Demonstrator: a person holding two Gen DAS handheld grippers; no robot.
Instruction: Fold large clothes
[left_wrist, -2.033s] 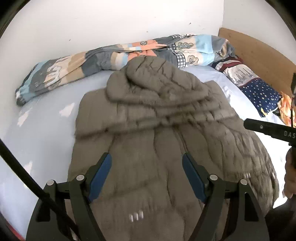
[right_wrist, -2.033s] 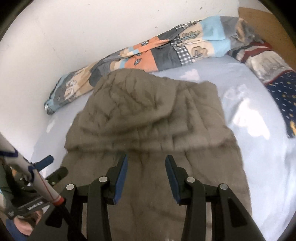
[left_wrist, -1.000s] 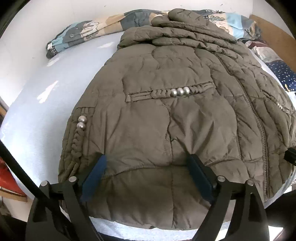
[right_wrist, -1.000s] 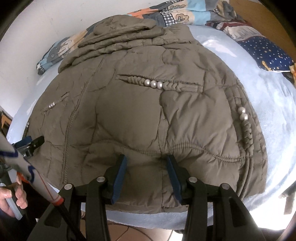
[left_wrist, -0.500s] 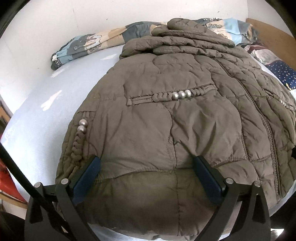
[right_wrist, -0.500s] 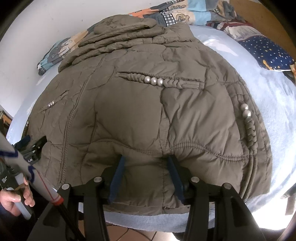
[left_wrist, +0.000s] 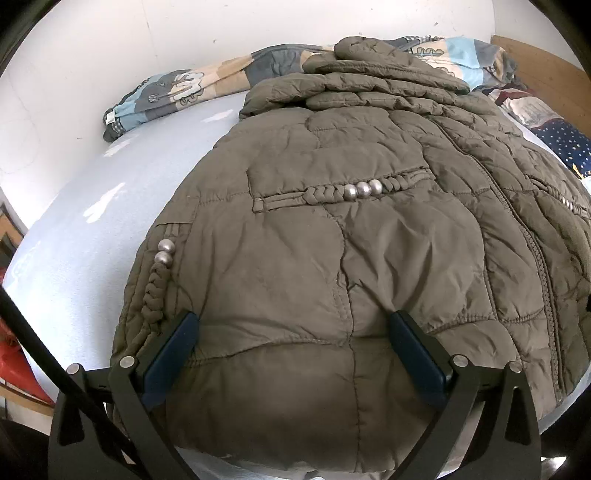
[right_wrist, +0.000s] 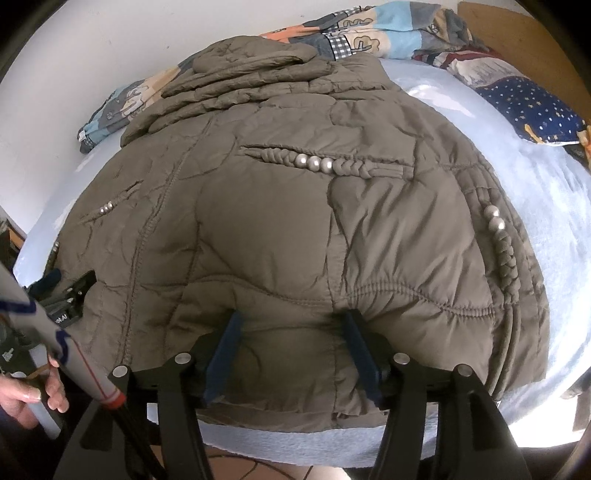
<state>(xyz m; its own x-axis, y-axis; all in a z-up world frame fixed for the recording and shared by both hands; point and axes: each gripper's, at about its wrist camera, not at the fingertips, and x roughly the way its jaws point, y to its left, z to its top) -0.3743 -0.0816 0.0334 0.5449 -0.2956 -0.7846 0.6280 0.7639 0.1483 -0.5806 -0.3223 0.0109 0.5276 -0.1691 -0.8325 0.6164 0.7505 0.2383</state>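
No container shows on my feeds: the olive quilted jacket (left_wrist: 332, 258) lies spread on the blue-sheeted bed (left_wrist: 92, 221), its hem at the near edge. My left tool (left_wrist: 291, 325) stands spread wide over the hem. My right tool (right_wrist: 291, 325), jaws opening, has hem fabric between the pads (right_wrist: 223, 354).

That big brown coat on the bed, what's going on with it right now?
A person with a gripper in each hand has laid the quilted coat flat on the pale blue bed. The left gripper stands wide open over the hem; the right gripper is opening there too. No fold is made yet.
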